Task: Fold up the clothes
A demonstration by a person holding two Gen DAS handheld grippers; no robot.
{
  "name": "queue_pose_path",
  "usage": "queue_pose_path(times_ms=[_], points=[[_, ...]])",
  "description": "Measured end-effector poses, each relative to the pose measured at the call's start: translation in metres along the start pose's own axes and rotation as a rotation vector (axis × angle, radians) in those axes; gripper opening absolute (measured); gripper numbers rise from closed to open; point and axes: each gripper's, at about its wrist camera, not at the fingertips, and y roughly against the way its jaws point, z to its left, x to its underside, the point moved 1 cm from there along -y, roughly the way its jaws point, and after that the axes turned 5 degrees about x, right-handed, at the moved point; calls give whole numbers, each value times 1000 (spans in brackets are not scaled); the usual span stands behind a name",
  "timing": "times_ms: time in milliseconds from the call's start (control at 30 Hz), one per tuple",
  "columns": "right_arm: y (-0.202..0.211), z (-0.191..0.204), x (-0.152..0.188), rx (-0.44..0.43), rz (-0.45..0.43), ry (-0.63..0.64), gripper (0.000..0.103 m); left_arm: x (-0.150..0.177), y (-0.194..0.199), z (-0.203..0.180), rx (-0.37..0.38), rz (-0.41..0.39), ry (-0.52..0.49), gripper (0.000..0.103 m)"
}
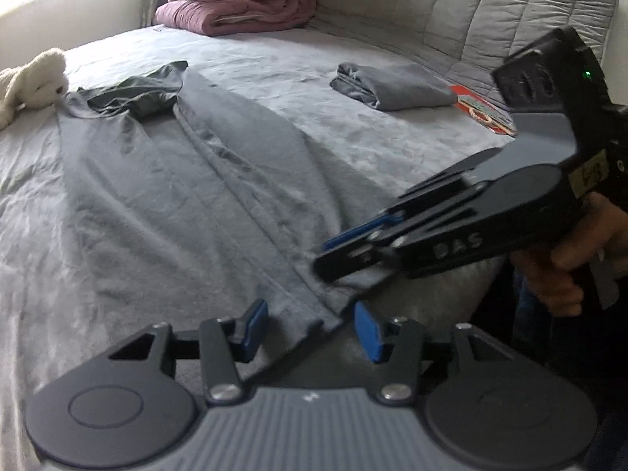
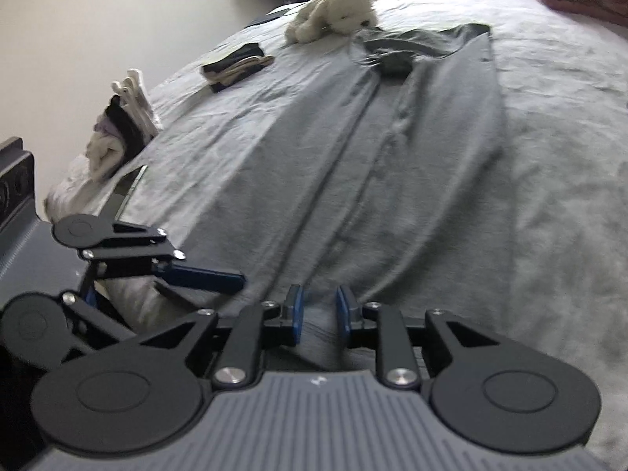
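Note:
A long grey garment (image 1: 176, 165) (image 2: 392, 157) lies lengthwise on the grey bed sheet (image 1: 373, 145). Both its sides are folded in to a middle seam, and its dark collar is at the far end. My left gripper (image 1: 312, 327) is open at the near hem, and the hem corner lies between its blue pads (image 1: 257, 324) without being pressed. My right gripper (image 2: 320, 314) stands narrowly open over the same hem, with cloth showing in the gap. In the left wrist view the right gripper (image 1: 333, 253) comes in from the right, held by a hand (image 1: 561, 271). The left gripper (image 2: 219, 286) shows at the lower left of the right wrist view.
A folded grey garment (image 1: 392, 86) and a red booklet (image 1: 482, 112) lie near the quilted headboard (image 1: 490, 11). Pink quilts (image 1: 243, 4) are stacked at the far corner. A white plush toy (image 2: 337, 10) sits by the collar. Folded dark clothes (image 2: 235, 66) and a loose pile (image 2: 121, 125) lie along the bed's left edge.

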Motion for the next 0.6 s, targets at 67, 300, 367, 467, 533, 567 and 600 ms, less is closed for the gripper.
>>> queue_pose_path(times_ms=[67,300,367,467,533,567,600], points=[[-7,9,1,-5,10,26,24,1,5,-1,3,0,-7,50],[1,15,11,-15,7,48,25,6,24,14,-42,-20,64,51],[8,14,14,-32,10,33,25,9,32,19,-56,-36,92,51],[21,14,18,-20,3,34,23,14,44,24,-75,-62,119,52],[32,10,20,10,-32,4,27,17,50,29,-102,-74,154,55],[38,3,20,23,-55,-33,30,19,52,33,-116,-78,181,56],[44,-3,21,36,-78,-70,39,20,54,38,-130,-81,224,56]])
